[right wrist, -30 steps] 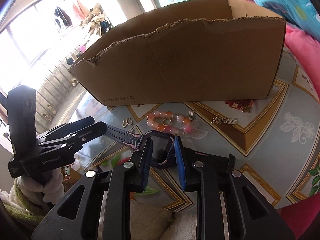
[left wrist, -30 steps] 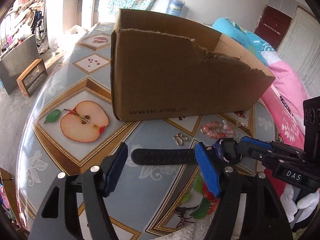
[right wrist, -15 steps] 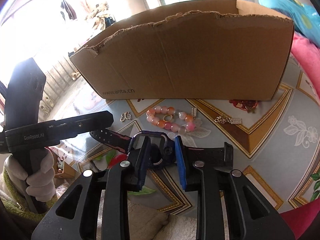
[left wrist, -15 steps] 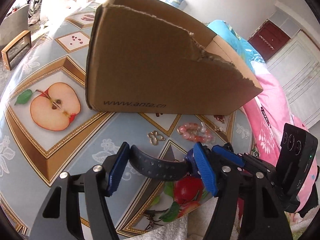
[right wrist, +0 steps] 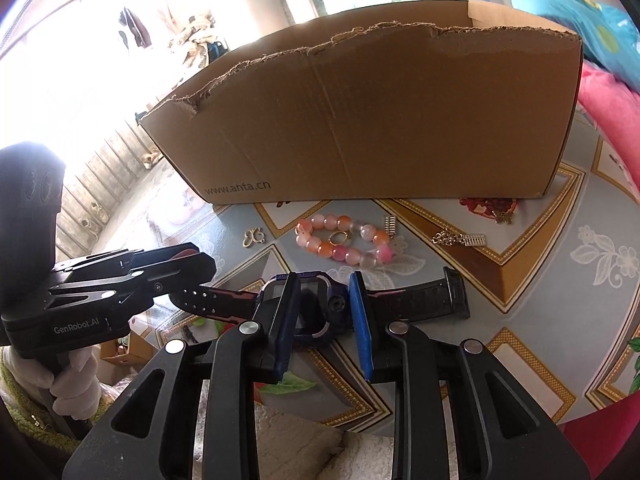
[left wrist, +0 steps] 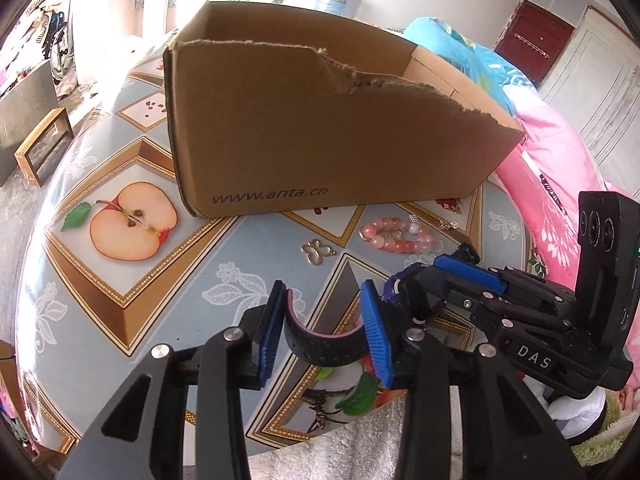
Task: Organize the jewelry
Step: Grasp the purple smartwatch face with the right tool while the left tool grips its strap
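Note:
A purple smart watch [right wrist: 316, 306] with a black strap is held above the table's near edge. My right gripper [right wrist: 322, 312] is shut on the watch body. My left gripper [left wrist: 324, 330] is closed on the strap [left wrist: 324, 342], which bends into a curve between its blue pads. The other strap end [right wrist: 432, 294] sticks out to the right. A pink bead bracelet [right wrist: 342, 242] with a gold ring inside lies on the table behind the watch. A gold butterfly charm [left wrist: 316, 251] and a small chain piece [right wrist: 460, 238] lie beside it.
A torn open cardboard box [left wrist: 320, 136] stands behind the jewelry, its front wall facing me. The table [left wrist: 132, 280] has a patterned cloth with fruit prints. Pink and blue bedding [left wrist: 556, 152] lies to the right of the table.
My left gripper has closed in on the strap and bent it from straight into a curve. The right gripper has kept its hold on the watch body.

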`<control>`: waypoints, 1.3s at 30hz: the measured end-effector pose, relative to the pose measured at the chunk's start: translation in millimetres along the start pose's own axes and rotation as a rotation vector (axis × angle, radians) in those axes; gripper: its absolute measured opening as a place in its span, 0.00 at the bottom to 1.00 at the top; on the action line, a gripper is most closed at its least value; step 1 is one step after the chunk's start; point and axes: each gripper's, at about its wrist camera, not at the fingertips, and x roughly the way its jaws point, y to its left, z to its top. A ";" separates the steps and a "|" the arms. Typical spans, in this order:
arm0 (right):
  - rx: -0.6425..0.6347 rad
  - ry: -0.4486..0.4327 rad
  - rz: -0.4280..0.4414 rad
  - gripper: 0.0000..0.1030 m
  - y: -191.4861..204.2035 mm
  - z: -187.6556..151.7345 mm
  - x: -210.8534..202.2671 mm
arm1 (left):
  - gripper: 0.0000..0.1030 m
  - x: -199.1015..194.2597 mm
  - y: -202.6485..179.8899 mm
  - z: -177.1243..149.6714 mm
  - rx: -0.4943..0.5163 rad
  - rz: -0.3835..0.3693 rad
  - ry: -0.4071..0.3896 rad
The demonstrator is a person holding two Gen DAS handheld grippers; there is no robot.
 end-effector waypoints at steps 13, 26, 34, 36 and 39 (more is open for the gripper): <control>-0.007 -0.008 -0.039 0.24 10.5 -0.2 7.4 | 0.58 -8.2 22.8 -10.3 -0.012 -0.054 0.043; -0.005 -0.005 -0.062 0.24 14.5 0.5 8.6 | 0.47 -8.6 7.2 -15.5 0.091 -0.024 0.011; 0.000 -0.010 -0.062 0.24 12.9 -0.5 8.5 | 0.24 -2.8 -4.8 -21.0 0.137 -0.007 0.023; -0.003 -0.012 -0.060 0.24 12.6 -0.8 8.0 | 0.20 -1.4 -7.0 -20.9 0.142 0.007 0.021; -0.002 -0.008 -0.050 0.27 10.8 -1.6 4.8 | 0.19 2.1 -7.0 -19.2 0.136 0.013 0.030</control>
